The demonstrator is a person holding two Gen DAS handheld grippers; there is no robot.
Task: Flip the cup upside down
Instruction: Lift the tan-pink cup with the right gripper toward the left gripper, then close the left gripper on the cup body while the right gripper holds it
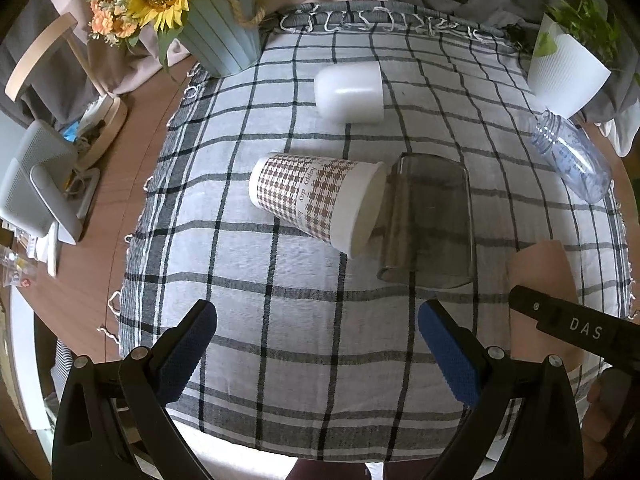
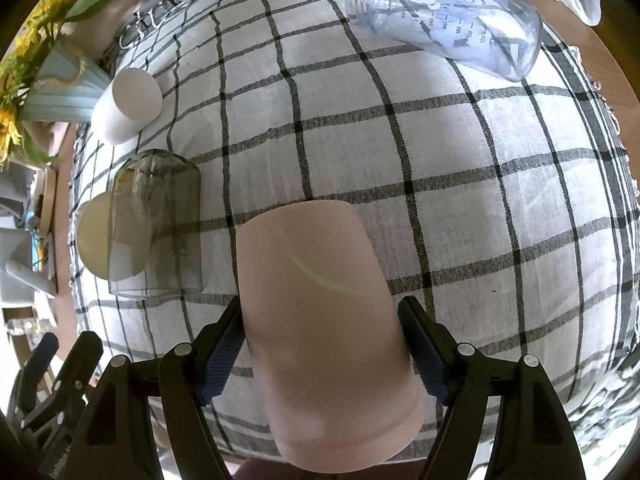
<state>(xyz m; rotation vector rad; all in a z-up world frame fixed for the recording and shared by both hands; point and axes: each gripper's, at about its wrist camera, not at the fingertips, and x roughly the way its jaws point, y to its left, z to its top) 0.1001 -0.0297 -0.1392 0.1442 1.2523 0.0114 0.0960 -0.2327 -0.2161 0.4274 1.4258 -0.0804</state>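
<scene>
A pink cup point(image 2: 320, 312) sits between my right gripper's point(image 2: 322, 316) fingers, base pointing away and rim near the camera; the pads press both its sides. It also shows in the left wrist view point(image 1: 540, 276) at the right, behind the right gripper's black body. My left gripper point(image 1: 318, 320) is open and empty above the checked cloth point(image 1: 280, 320). A houndstooth paper cup point(image 1: 316, 200) lies on its side, mouth against an upside-down smoky glass point(image 1: 430, 220). A white cup point(image 1: 350, 92) stands upside down farther back.
A clear plastic bottle point(image 2: 444, 16) lies on its side at the cloth's far right. A sunflower pot point(image 1: 220, 36) stands at the back left, a white plant pot point(image 1: 564, 76) at the back right. The wooden table edge point(image 1: 100, 248) with clutter lies left.
</scene>
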